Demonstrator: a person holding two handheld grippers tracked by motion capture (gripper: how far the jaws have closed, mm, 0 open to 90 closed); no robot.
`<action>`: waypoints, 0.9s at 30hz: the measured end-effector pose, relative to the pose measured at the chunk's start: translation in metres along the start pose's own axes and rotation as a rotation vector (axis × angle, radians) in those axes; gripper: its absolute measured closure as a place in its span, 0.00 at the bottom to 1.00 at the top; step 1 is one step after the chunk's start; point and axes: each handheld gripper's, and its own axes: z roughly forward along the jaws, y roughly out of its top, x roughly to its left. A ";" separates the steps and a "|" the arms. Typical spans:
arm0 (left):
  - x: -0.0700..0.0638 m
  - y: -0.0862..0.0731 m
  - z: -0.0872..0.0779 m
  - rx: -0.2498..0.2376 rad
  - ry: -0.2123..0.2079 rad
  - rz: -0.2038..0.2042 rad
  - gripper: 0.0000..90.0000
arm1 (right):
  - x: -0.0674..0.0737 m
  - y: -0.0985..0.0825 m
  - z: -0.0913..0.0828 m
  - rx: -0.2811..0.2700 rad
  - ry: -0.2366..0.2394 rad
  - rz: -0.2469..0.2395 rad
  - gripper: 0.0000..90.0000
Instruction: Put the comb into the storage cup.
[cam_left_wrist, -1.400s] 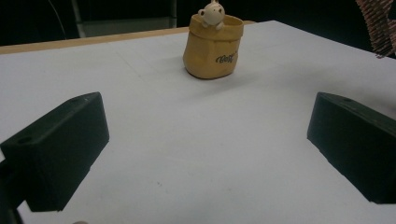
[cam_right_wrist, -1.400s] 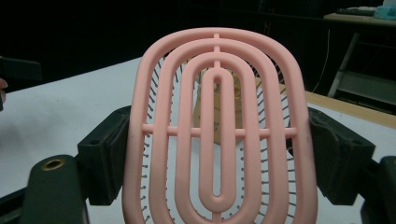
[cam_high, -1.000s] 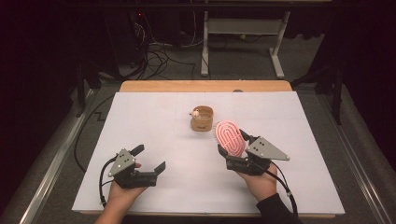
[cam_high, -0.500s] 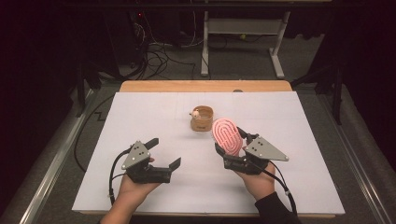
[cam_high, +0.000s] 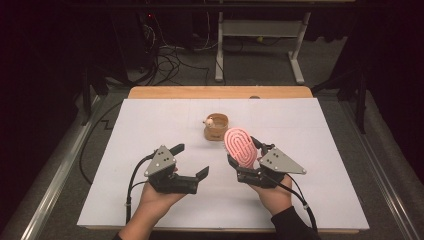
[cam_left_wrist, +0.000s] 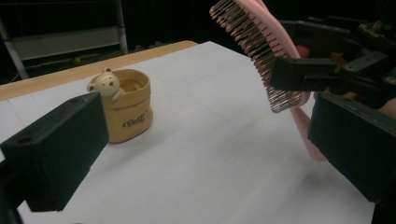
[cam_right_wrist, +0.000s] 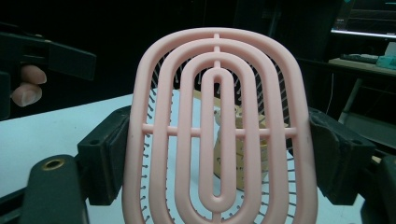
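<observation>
My right claw (cam_high: 246, 161) grips a pink hairbrush (cam_high: 241, 148) by its edges, the jaws pressed on both sides of the brush head, which stands tilted above the near-right part of the white table (cam_high: 150, 125). Its bristles face left, toward my left claw (cam_high: 191, 161). That claw hangs just left of the brush with its jaws spread wide and nothing between them. Farther off, near the middle of the table, sits a small tan cup (cam_high: 216, 126) with a little bear on its rim.
</observation>
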 end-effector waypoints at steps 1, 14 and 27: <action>0.000 0.000 0.000 0.000 0.000 0.000 0.00 | 0.001 0.000 0.000 -0.001 -0.001 -0.004 0.22; -0.008 0.021 0.022 0.017 -0.051 -0.027 0.00 | 0.006 0.001 0.002 -0.020 0.006 -0.023 0.22; -0.008 0.031 0.037 0.016 -0.086 -0.079 0.00 | 0.011 0.002 0.003 -0.027 0.019 -0.030 0.22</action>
